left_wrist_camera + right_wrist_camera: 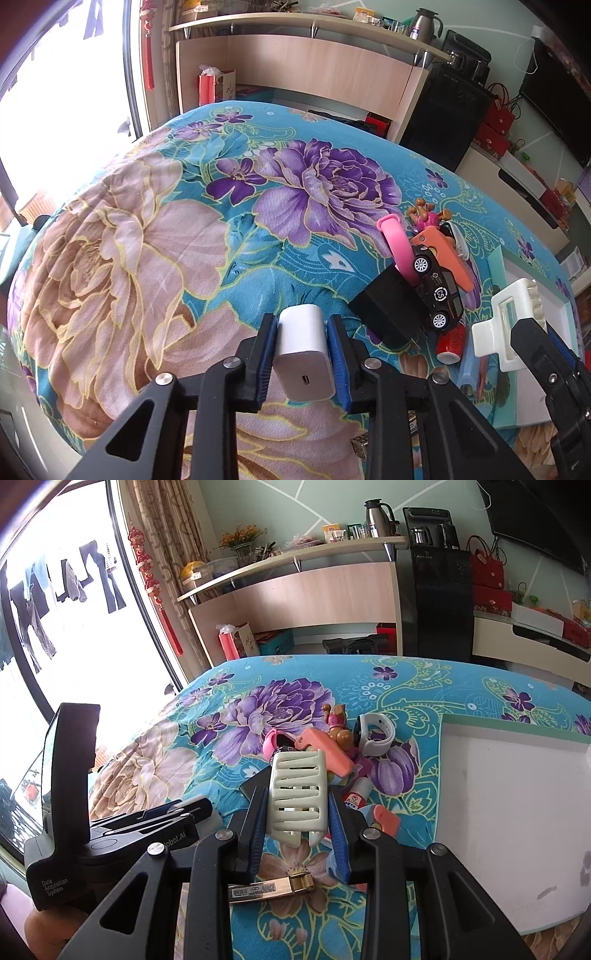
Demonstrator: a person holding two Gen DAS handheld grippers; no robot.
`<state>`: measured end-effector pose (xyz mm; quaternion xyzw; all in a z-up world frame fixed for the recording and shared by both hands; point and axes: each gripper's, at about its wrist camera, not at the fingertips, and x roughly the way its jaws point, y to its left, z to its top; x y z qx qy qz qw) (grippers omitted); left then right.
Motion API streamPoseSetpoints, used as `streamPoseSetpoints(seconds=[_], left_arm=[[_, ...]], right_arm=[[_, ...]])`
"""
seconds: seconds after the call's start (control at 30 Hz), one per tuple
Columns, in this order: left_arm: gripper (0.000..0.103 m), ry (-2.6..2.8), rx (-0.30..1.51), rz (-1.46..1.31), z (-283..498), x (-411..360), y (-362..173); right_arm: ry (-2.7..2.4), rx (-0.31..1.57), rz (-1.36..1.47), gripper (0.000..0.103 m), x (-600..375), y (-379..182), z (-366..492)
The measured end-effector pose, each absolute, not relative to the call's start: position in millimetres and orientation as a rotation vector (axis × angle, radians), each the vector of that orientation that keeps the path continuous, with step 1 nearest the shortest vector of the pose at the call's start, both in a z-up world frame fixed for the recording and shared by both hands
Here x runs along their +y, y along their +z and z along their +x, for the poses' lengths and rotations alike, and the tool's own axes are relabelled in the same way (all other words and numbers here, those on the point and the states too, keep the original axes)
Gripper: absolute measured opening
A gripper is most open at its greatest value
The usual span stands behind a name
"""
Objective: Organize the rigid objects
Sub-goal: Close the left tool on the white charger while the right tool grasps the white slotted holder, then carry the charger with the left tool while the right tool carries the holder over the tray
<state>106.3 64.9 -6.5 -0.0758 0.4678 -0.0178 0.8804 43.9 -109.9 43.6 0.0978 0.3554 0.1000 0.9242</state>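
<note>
Gripping a white charger (304, 354), the left tool (303, 363) hides its sides; right tool (299, 812) clamps a cream hair clip (299, 797).

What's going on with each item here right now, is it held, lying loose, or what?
Left tool: shut on the white charger.
White charger: held, lifted above the bedspread.
Right tool: shut on the white hair claw.
White hair claw: held.
Toy car: loose, tilted in the pile.
Black adapter: loose on the bedspread.
White tray: flat on the bedspread.
</note>
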Motion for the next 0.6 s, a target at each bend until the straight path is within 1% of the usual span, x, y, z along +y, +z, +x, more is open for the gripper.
streamPoseSetpoints(seconds=[0.43,0.6], left_arm=[[0.030,-0.046,0.966,-0.117,105,53,-6],[0.030,-0.058,0.945,-0.095,102,47,5]], right_arm=[[0.150,0.708,0.274,0.033,-144,45,41],[0.136,0.697,0.291,0.033,-153,47,39]])
